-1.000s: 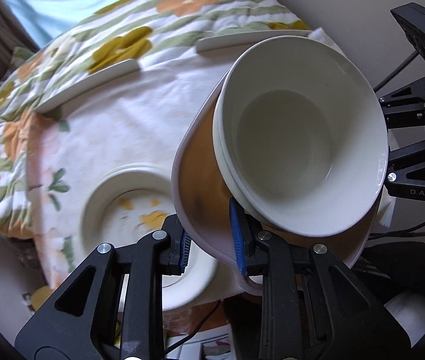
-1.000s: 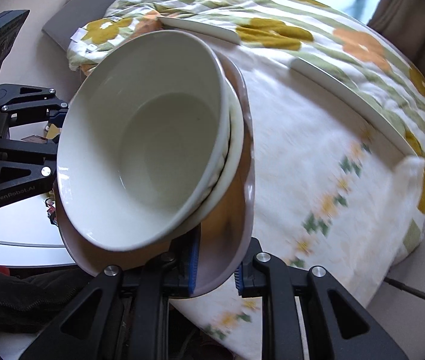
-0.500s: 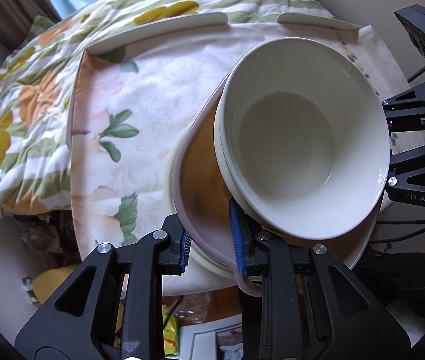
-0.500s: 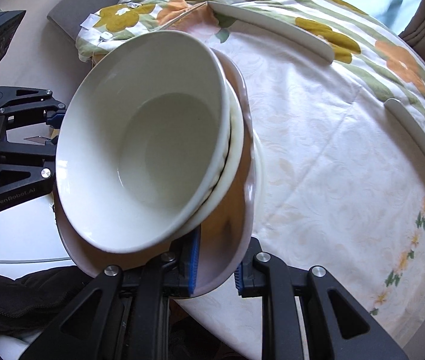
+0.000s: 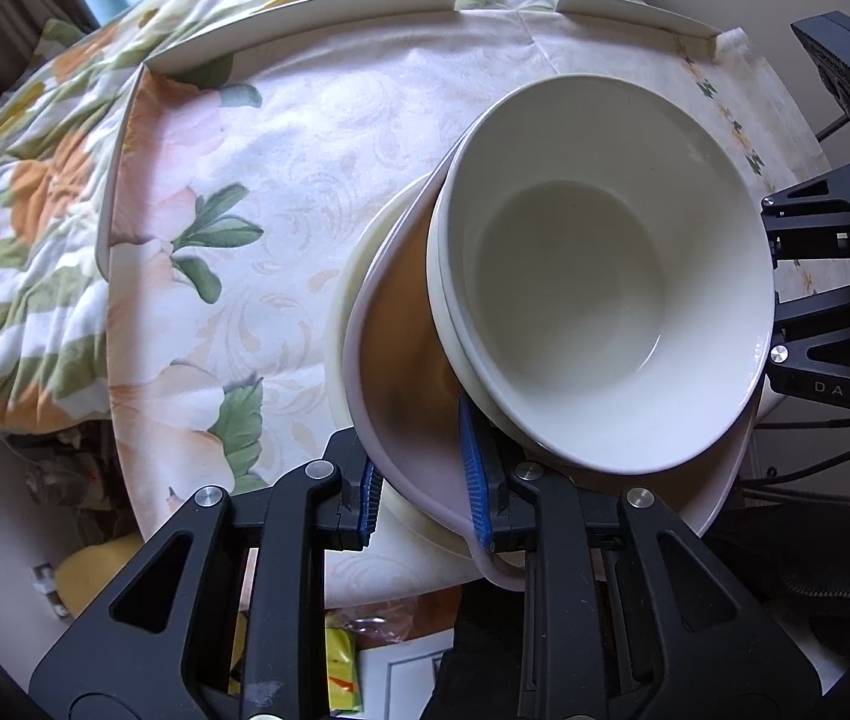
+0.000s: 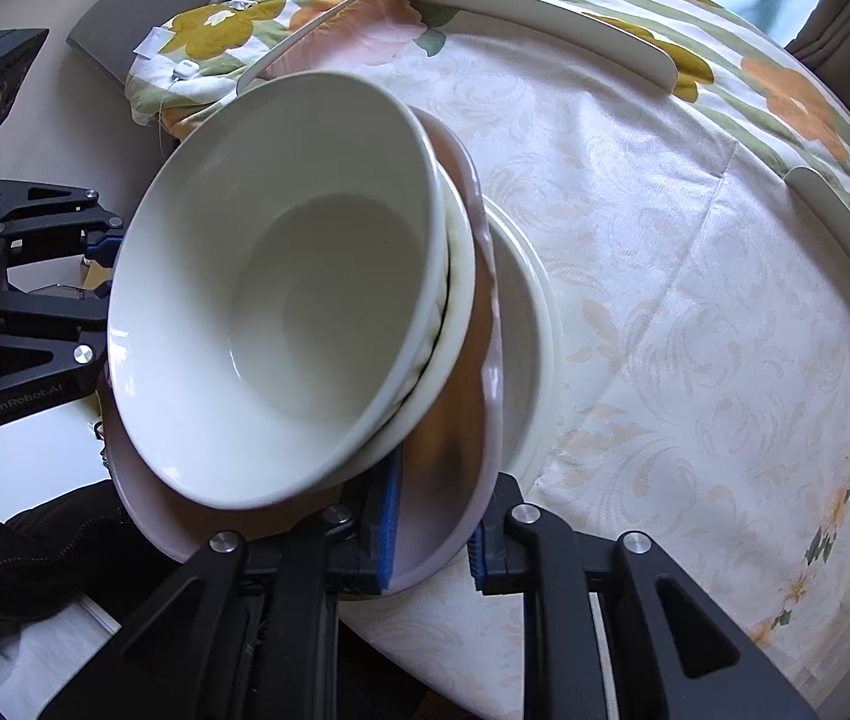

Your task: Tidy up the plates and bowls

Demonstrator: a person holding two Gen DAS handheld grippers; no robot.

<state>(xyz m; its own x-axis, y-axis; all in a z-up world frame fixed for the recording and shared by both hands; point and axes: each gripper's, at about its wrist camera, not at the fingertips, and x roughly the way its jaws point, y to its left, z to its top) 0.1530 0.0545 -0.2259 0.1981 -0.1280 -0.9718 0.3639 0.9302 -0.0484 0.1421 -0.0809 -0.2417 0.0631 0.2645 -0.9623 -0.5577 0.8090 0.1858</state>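
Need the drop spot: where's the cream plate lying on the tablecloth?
The cream plate lies near the table's edge, directly beneath the pink plate carrying nested bowls.

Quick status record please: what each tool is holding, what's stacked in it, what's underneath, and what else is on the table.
left tool: shut on the rim of the pink dish
right tool: shut on the opposite rim of the same dish
load: two nested white bowls sitting in the pink dish
stack tilt: tilted in both views
below: cream plate on the tablecloth, partly hidden by the dish; contact cannot be told
also on table: white plates at the far edge
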